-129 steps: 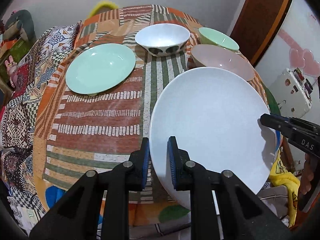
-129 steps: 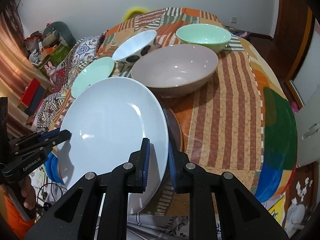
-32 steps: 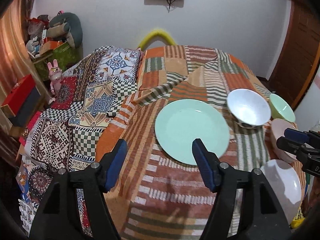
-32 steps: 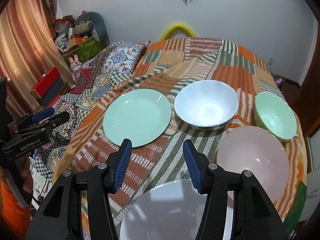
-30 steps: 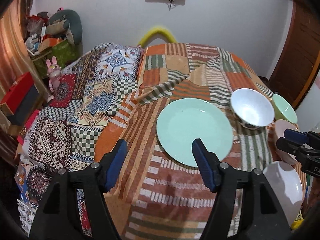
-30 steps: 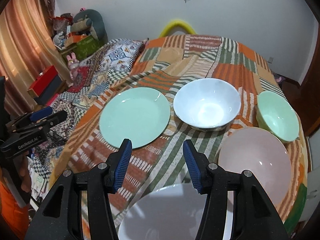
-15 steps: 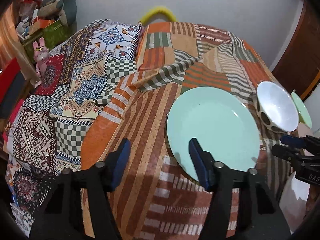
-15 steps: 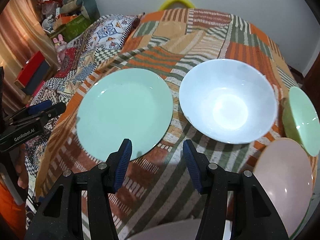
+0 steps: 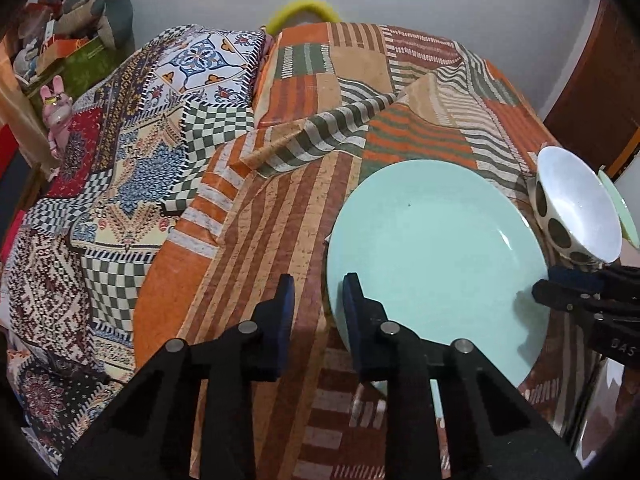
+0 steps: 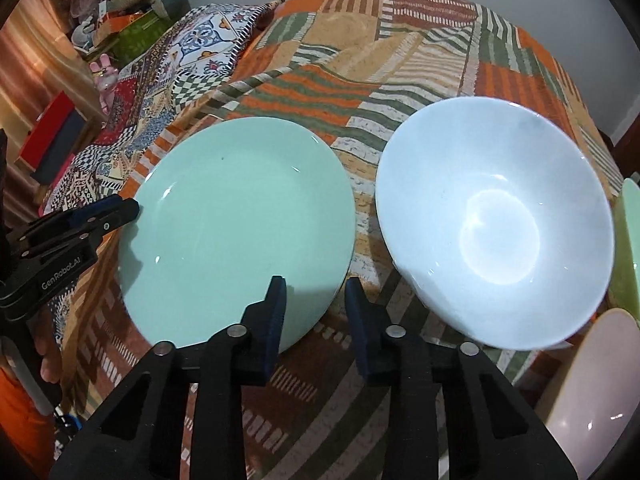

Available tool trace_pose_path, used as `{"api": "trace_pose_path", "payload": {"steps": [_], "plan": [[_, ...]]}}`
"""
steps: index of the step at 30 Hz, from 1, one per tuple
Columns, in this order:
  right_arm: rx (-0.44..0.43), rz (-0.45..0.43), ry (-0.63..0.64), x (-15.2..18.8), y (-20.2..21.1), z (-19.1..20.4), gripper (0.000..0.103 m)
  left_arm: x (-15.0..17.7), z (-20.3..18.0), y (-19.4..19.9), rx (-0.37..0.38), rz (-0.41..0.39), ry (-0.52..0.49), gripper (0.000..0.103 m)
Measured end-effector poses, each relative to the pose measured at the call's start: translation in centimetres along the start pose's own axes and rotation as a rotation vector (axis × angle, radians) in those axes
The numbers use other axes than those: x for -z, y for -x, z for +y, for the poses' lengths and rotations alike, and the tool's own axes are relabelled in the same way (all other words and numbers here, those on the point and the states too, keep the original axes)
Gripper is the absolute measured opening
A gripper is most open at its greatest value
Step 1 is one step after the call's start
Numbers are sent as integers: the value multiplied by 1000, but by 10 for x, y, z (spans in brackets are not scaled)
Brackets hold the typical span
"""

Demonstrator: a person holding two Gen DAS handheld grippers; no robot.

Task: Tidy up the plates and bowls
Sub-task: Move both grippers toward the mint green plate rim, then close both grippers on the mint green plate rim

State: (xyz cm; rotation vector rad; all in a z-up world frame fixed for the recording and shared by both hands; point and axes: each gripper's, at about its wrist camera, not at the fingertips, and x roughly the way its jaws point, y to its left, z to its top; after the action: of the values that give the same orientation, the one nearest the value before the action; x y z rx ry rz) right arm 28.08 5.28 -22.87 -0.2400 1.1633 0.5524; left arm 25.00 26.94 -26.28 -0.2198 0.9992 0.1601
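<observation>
A mint green plate (image 9: 436, 256) lies flat on the patchwork tablecloth; it also shows in the right wrist view (image 10: 236, 228). My left gripper (image 9: 318, 292) is open, its jaws straddling the plate's left rim. My right gripper (image 10: 314, 294) is open, its jaws straddling the plate's near right rim. A white bowl with dark spots (image 9: 576, 216) stands right of the plate, also in the right wrist view (image 10: 496, 220). A pink bowl (image 10: 600, 392) and a green bowl (image 10: 630, 240) sit at the right edge.
The round table's patchwork cloth (image 9: 248, 240) hangs over the left edge. A chair with a yellow back (image 9: 300, 10) stands behind the table. Boxes and toys (image 9: 68, 52) sit at the back left. A wooden door (image 9: 592, 100) is at right.
Both grippers have dropped and moved in to the green plate, one on each side. The jaws of both have narrowed. The white plate held 4.3 s ago is gone from both grippers.
</observation>
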Motion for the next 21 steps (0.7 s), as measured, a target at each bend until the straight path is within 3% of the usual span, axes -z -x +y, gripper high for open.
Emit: {"api": "trace_pose_path", "payload": {"steps": [7,10,21], "plan": [[9,16,4,-4,-9,0,24,-8,0,-12,43,24,12,23],[8,21,1,-5,-10,1,24,-11,0,-16,80,41,27,15],[-4,36,8,-2,-10,4,24,3,-6,-7,61,53,10,15]]}}
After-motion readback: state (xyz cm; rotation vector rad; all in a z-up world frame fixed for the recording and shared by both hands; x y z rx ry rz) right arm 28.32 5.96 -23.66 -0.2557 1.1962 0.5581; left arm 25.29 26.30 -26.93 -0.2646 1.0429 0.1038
